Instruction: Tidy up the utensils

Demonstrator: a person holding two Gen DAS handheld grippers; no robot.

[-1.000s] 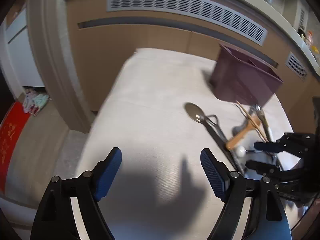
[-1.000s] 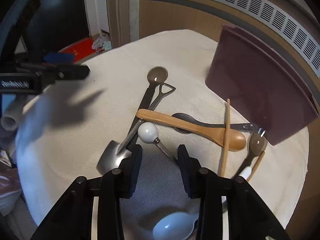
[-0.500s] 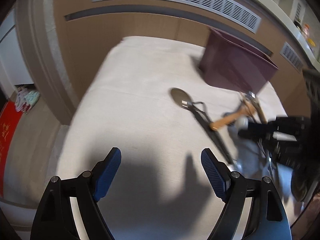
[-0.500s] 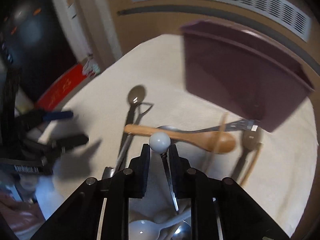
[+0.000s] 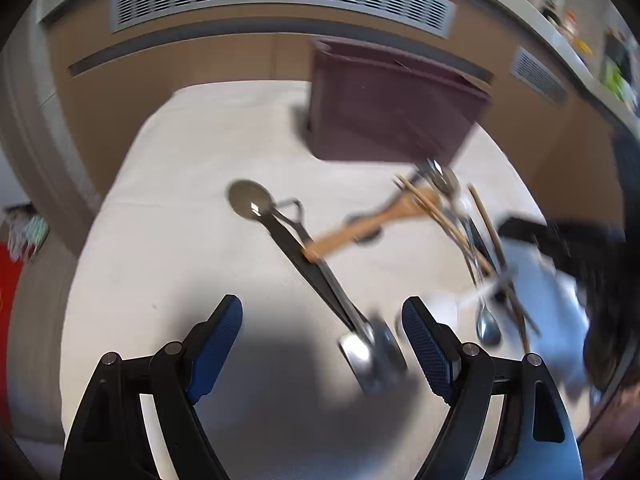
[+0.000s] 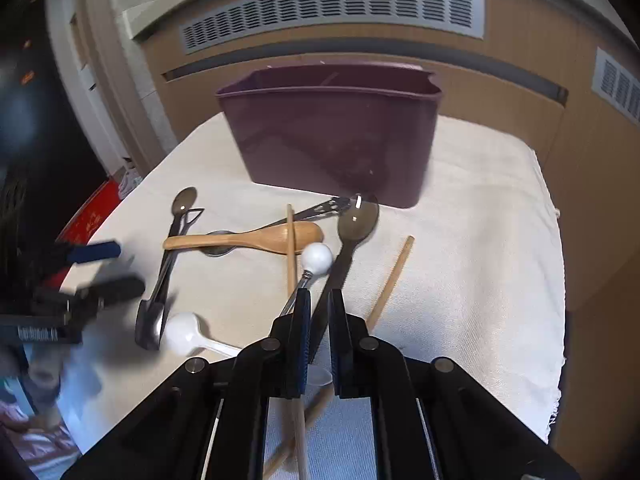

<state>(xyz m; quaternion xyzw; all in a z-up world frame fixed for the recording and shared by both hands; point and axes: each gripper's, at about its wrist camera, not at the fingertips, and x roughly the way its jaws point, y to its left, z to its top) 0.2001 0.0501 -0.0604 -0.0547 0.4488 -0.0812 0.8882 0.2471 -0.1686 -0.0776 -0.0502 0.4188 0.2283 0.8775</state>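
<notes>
My right gripper [image 6: 318, 304] is shut on a thin metal utensil with a white ball end [image 6: 317, 257], held above the cloth. A maroon bin [image 6: 332, 132] stands at the back, also in the left wrist view [image 5: 392, 112]. Loose on the cloth lie a wooden spoon [image 6: 256, 237], a dark long-handled spoon [image 6: 354, 232], chopsticks [image 6: 392, 276], a white spoon [image 6: 184, 332] and a black-handled steel spoon [image 5: 304, 256]. My left gripper [image 5: 322, 320] is open and empty, low over the near end of that steel spoon.
The utensils lie on a white cloth [image 6: 472, 248] over a small table. Wooden panels with vent grilles [image 6: 332, 12] stand behind. A red mat [image 6: 88, 216] lies on the floor at left. The cloth's right edge [image 6: 560, 320] drops off.
My right gripper closed on the ball-ended utensil, lifted it and swung right toward the bin. My left gripper moved right toward the utensil pile, still open.
</notes>
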